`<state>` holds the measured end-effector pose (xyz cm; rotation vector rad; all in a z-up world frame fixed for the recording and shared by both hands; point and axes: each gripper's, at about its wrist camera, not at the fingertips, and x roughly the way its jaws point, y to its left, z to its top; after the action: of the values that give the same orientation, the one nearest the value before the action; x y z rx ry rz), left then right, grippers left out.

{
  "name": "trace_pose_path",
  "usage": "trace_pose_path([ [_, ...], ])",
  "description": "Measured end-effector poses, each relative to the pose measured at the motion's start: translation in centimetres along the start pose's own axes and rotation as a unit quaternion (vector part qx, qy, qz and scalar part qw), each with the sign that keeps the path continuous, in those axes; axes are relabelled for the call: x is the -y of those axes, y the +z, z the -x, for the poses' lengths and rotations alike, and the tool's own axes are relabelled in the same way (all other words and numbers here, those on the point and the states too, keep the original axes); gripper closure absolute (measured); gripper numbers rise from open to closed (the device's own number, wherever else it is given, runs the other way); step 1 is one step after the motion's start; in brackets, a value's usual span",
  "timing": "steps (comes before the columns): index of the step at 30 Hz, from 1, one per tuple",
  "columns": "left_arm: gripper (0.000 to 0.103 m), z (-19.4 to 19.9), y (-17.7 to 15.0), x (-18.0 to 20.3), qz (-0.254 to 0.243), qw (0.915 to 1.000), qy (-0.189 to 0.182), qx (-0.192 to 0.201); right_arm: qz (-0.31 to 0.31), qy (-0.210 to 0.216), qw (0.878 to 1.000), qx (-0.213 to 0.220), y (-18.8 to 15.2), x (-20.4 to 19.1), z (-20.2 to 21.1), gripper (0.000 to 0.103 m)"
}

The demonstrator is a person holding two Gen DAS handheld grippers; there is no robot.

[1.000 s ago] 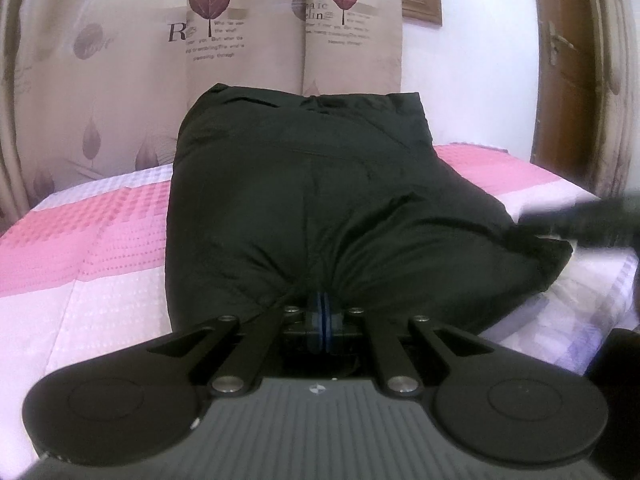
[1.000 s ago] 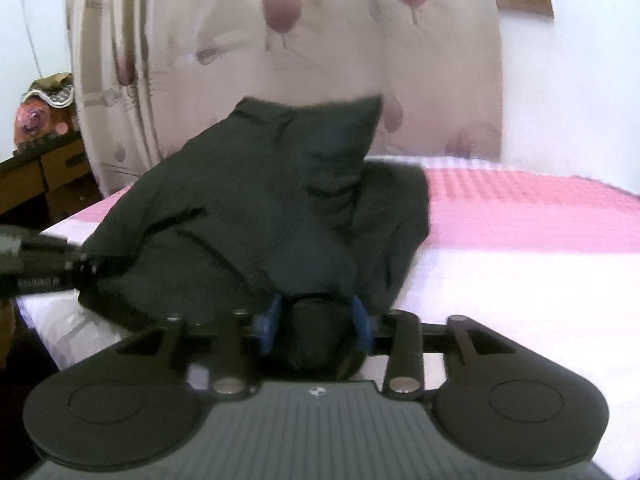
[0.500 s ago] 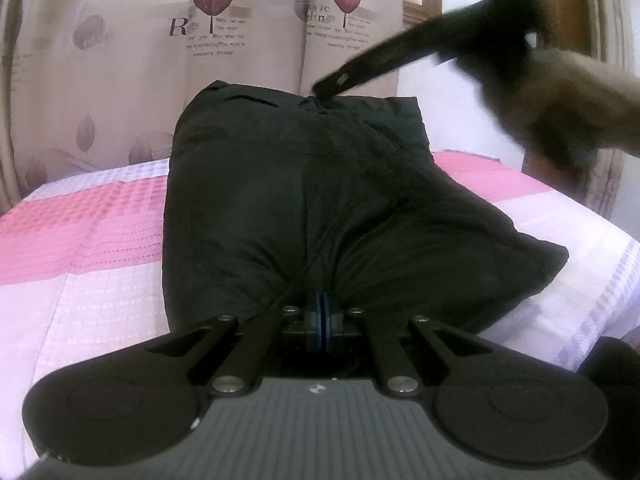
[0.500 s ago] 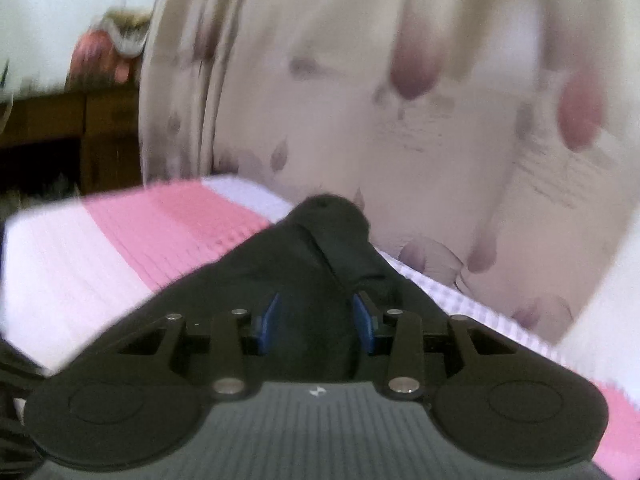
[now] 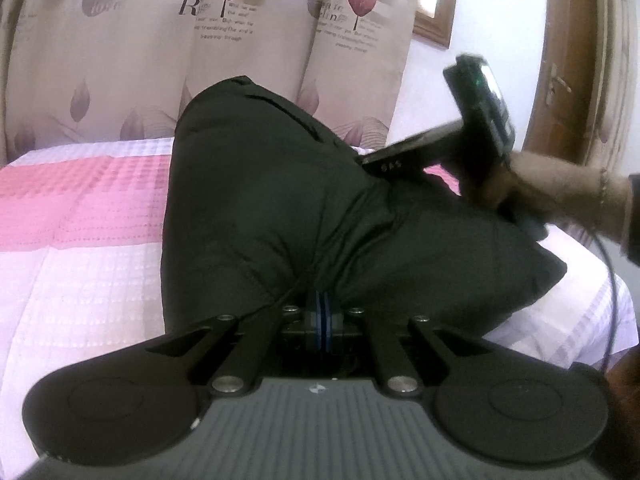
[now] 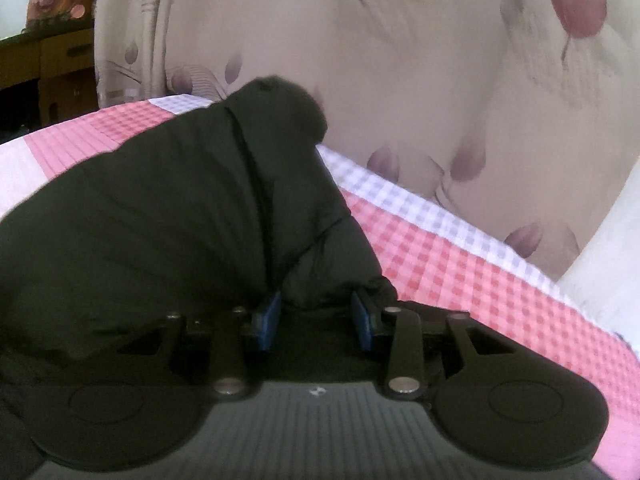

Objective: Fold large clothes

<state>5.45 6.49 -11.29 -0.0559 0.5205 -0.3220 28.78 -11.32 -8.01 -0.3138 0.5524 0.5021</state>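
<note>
A large black garment (image 5: 304, 208) lies on the pink and white checked bed (image 5: 80, 208). My left gripper (image 5: 322, 312) is shut on the garment's near edge, its blue pads pressed together. My right gripper (image 6: 316, 320) holds a bunched fold of the same black garment (image 6: 160, 232) between its blue pads, which stand apart around the thick cloth. In the left wrist view the right gripper (image 5: 404, 160) reaches in from the right, held by a hand (image 5: 560, 188), over the garment's far right part.
A beige curtain with purple leaf prints (image 5: 248, 40) hangs behind the bed. A wooden door (image 5: 568, 60) stands at the right. In the right wrist view a wooden cabinet (image 6: 44, 68) stands at the far left, with the curtain (image 6: 400, 60) close behind.
My right gripper has carried its fold of the garment up and across over the bed toward the curtain side. The garment's right part now lies folded inward. My left gripper has stayed put.
</note>
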Motion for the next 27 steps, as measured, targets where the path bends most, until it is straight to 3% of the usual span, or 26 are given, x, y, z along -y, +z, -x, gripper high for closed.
trace_pose_path([
  [5,0.092,-0.1,0.0,-0.1,-0.001,1.0,-0.001,-0.003,-0.024,0.018,1.0,0.008,-1.1,0.6,-1.0,0.066],
  [12,0.092,-0.1,0.1,0.5,-0.024,0.9996,0.011,-0.007,-0.015,0.007,1.0,0.018,-1.5,-0.1,-1.0,0.065],
  [15,0.092,-0.1,0.3,0.8,-0.034,0.9992,0.019,-0.008,-0.025,-0.002,1.0,0.008,-0.1,0.4,1.1,0.065],
  [18,0.086,0.2,0.3,0.8,-0.034,0.9993,0.016,-0.001,-0.03,0.002,0.998,0.063,-0.1,0.3,6.5,0.065],
  [21,0.053,1.4,0.4,0.9,-0.02,0.9995,0.001,0.026,-0.029,0.024,0.994,0.1,-2.2,-1.3,11.9,0.065],
  [23,0.025,2.4,0.3,1.4,-0.02,0.9986,0.001,0.05,-0.025,0.034,0.993,0.111,-4.5,-3.0,14.6,0.065],
  [24,0.021,2.8,0.3,1.8,-0.026,0.9975,0.013,0.064,-0.021,0.033,0.993,0.113,-5.7,-4.0,15.4,0.065],
  [26,0.002,3.3,0.3,2.5,-0.038,0.9951,0.043,0.081,-0.005,0.017,0.994,0.111,-7.9,-6.0,16.2,0.065],
  [27,0.002,3.4,0.4,2.6,-0.041,0.9943,0.053,0.082,0.0,0.006,0.994,0.111,-8.9,-6.6,16.2,0.065],
])
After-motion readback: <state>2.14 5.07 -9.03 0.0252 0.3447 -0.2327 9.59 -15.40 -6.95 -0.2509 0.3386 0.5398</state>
